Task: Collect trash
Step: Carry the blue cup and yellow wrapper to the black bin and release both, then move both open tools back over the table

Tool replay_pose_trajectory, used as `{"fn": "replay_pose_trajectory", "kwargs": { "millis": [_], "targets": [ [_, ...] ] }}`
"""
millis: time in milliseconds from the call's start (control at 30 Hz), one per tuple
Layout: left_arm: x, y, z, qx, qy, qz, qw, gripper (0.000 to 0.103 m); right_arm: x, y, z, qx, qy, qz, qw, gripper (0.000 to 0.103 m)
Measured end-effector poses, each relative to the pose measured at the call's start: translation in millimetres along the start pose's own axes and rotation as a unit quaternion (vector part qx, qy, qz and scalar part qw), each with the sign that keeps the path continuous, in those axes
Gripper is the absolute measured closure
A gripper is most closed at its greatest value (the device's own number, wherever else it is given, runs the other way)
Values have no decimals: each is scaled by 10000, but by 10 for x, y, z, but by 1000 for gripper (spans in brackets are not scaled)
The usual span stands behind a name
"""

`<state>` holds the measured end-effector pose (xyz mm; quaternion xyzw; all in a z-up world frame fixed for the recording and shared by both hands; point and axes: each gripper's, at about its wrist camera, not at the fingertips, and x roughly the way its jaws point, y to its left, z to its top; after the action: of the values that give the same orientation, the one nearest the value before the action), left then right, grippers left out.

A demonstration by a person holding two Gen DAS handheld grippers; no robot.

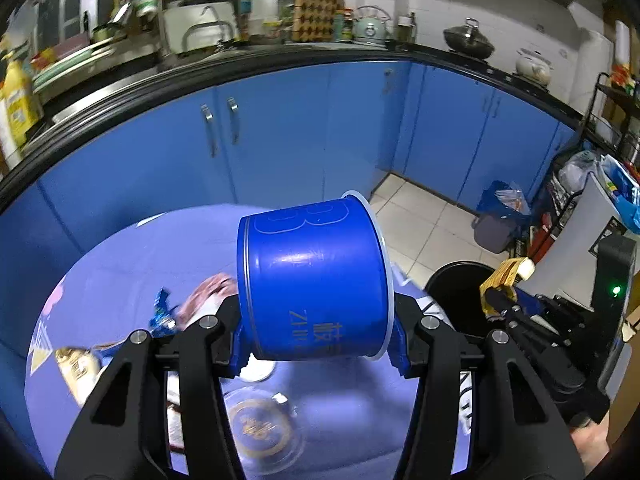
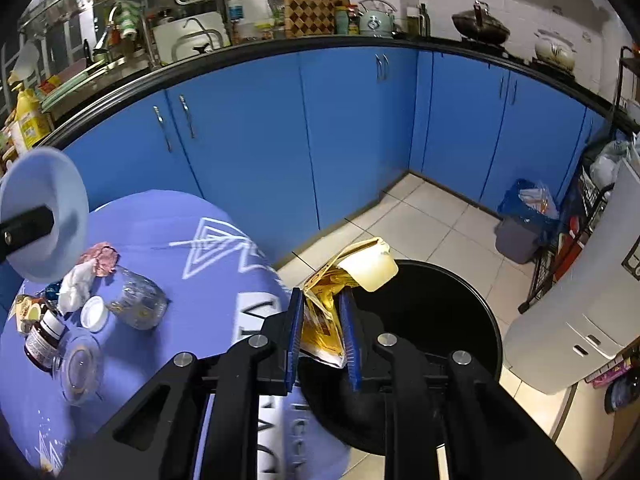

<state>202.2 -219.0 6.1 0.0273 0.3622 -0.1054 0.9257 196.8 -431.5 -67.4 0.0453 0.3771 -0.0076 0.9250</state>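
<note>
The left tool (image 1: 320, 336) has its jaws set about halfway apart and clamped on the sides of one large blue plastic tub (image 1: 314, 280) with a white rim, tipped on its side above the table. The right tool (image 2: 322, 340) is nearly closed, its two blue pads pinching one crumpled yellow-gold foil snack packet (image 2: 326, 312) with a pale torn flap; the packet hangs over the near edge of the one round black trash bin (image 2: 432, 312) standing on the tiled floor just beside the table. The round table (image 2: 192, 280), covered in a lilac cloth with white lettering, carries the remaining litter at its left side: one clear glass jar (image 2: 138, 298) lying on its side, one clear round lid (image 2: 80, 364) lying flat, one dark brown bottle (image 2: 44, 340) with a label, one crumpled white tissue (image 2: 76, 284) touching one crumpled pink wrapper (image 2: 102, 258), and one small white cap (image 2: 94, 314) between the jar and the bottle. One small blue foil wrapper (image 1: 162, 312) lies beside the pink one in the left wrist view.
</note>
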Motion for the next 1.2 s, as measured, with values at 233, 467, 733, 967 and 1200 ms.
{"fn": "replay_pose_trajectory", "kwargs": {
  "millis": [233, 467, 733, 967, 1200],
  "targets": [
    [188, -477, 175, 289, 25, -206, 9994, 49, 44, -200, -100, -138, 78, -295, 9994, 48],
    [368, -960, 245, 587, 150, -509, 9969, 49, -107, -492, -219, 36, -248, -633, 9977, 21],
    [489, -1489, 278, 899, 245, -818, 9923, 49, -281, -775, -362, 319, -274, -631, 9971, 21],
    [413, -1649, 369, 876, -70, -779, 9931, 11, -397, -878, -404, 385, -346, -614, 9968, 21],
    [254, -1434, 312, 835, -143, -484, 9952, 11, -428, -766, -400, 437, -344, -338, 9979, 21]
  ]
}}
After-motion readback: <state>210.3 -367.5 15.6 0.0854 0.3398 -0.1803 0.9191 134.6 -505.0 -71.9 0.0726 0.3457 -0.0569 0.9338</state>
